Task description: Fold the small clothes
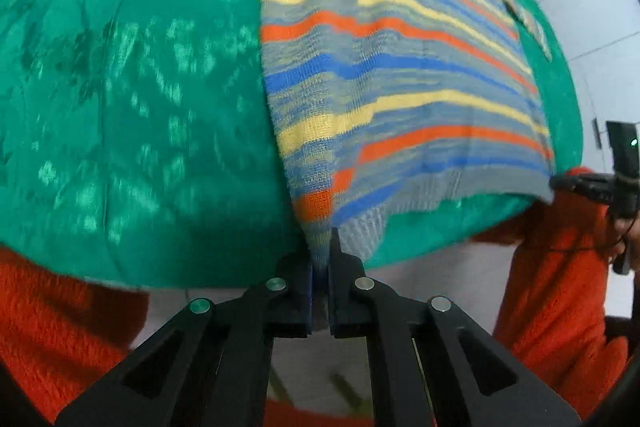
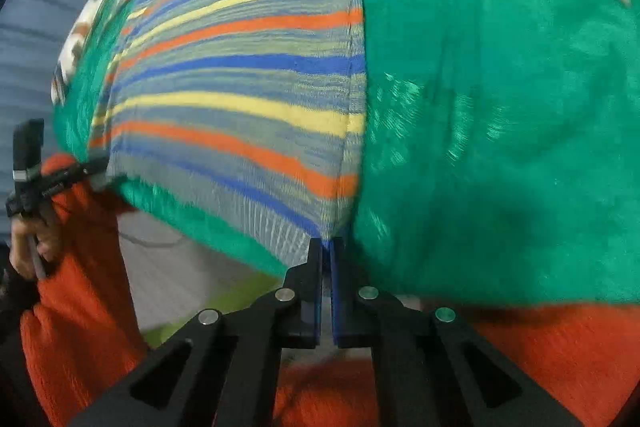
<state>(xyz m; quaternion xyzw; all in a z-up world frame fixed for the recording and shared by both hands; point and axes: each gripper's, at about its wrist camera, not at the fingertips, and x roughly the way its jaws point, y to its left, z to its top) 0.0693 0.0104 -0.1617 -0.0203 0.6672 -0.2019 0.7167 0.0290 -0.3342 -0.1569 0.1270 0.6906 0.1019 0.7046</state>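
sweater (image 1: pixel 384 75) hem pinched in left claw (image 1: pixel 320 251), right claw (image 2: pixel 328 259)

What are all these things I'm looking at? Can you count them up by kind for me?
Garments being folded: 1, a green knit sweater with a blue, yellow and orange striped panel.
Black two-finger grippers: 2, the left gripper and the right gripper, each clamped on the sweater's hem.
Orange fuzzy sleeves on the person's arms: 2.
Total: 5.

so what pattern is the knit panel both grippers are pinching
Knit panel: orange, blue and yellow stripes on grey, clearest in right wrist view.
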